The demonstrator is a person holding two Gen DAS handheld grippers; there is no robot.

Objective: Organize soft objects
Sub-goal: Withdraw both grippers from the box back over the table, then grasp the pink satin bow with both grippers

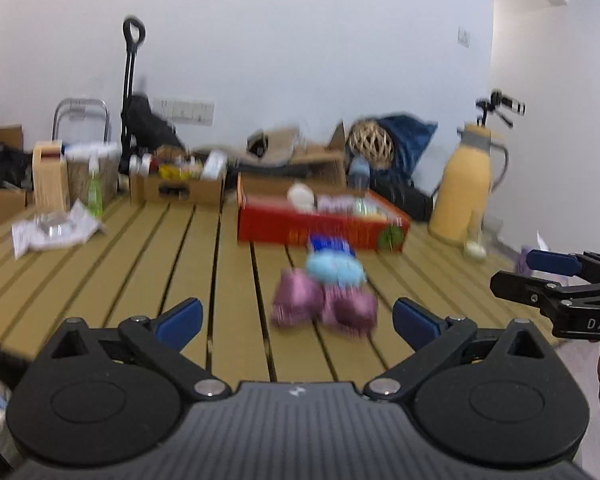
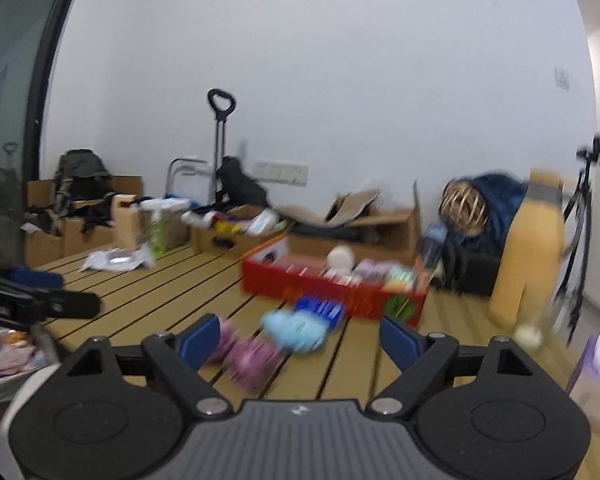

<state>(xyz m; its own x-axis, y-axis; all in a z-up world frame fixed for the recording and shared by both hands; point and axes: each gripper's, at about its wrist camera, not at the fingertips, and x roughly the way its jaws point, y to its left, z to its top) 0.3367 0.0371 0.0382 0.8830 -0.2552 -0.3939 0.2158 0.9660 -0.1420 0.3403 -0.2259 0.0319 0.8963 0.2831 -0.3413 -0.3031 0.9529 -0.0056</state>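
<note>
Both grippers stood spread wide with nothing between their blue pads: the left gripper [image 1: 298, 320] and the right gripper [image 2: 300, 340]. Ahead on the slatted wooden table [image 1: 120, 264] lay blurred purple and light-blue fuzzy soft objects [image 1: 326, 294], just before the red cardboard tray [image 1: 320, 230].

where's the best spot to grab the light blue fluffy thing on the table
Probably the light blue soft item across its rounded middle, coming from above: purple soft items crowd its near side and a blue item its far side. Blur hides finer shape.
</note>
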